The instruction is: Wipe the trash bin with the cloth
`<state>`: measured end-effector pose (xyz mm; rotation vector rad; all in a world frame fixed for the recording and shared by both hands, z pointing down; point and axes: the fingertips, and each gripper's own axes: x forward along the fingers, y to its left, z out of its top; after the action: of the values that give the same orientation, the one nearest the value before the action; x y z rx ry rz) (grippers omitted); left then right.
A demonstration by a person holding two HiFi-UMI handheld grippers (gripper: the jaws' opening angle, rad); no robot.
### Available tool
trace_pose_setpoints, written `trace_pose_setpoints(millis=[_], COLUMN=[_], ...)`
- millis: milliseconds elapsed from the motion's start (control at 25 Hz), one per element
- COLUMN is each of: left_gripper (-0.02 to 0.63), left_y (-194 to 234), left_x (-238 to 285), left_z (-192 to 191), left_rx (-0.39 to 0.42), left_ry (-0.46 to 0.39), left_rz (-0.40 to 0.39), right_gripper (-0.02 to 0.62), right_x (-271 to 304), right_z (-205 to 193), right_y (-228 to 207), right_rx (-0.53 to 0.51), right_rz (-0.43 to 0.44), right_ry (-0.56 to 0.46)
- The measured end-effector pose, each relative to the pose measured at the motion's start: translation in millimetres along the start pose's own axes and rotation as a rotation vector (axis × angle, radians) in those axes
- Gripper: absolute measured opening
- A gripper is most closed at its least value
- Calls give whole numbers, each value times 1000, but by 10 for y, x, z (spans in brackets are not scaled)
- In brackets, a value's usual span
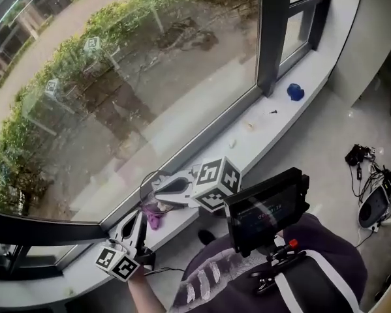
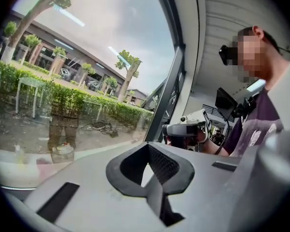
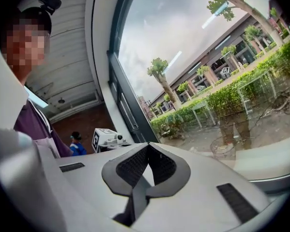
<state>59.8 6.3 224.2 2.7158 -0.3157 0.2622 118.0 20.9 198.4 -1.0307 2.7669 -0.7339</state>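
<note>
In the head view's lower left, the left gripper (image 1: 141,215) and the right gripper (image 1: 157,188) both have their jaws shut together and empty. A purple cloth (image 1: 155,221) lies on the windowsill (image 1: 267,135) near them.

**Bright daylight, reflections on the glass**

Daylight is pouring in through the window (image 1: 149,77) and lighting the white sill (image 1: 260,132) evenly, leaving only soft shadows on the floor (image 1: 326,142). The glass is throwing faint reflections over the garden outside, and pale streaks are crossing the sky (image 2: 115,28). Both gripper views are bending straight lines into curves and darkening to black at the corners. The nearest part of the left gripper (image 2: 149,185) is blurring at the right edge.
</note>
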Motion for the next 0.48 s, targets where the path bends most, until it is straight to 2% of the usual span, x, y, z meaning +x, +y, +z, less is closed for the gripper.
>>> trace_pose_setpoints(millis=[120,240,360,480], left_gripper=[-5,-5,-5,-5], left_y=[-272,-442,-664,-805], left_x=[39,0,-27,-181], left_z=[-53,-233,-404,-396], left_rx=[34,5,5,36], left_ry=[-2,-11,32,46], left_rz=[49,106,159,225], right_gripper=[2,2,2,2], right_x=[-197,-291,-396,-334], right_z=[-73,-197,-339,-449], right_y=[91,131,198,324], right_rx=[12,8,5,7], right_rz=[62,105,150,203], right_ry=[-4,26,58,97])
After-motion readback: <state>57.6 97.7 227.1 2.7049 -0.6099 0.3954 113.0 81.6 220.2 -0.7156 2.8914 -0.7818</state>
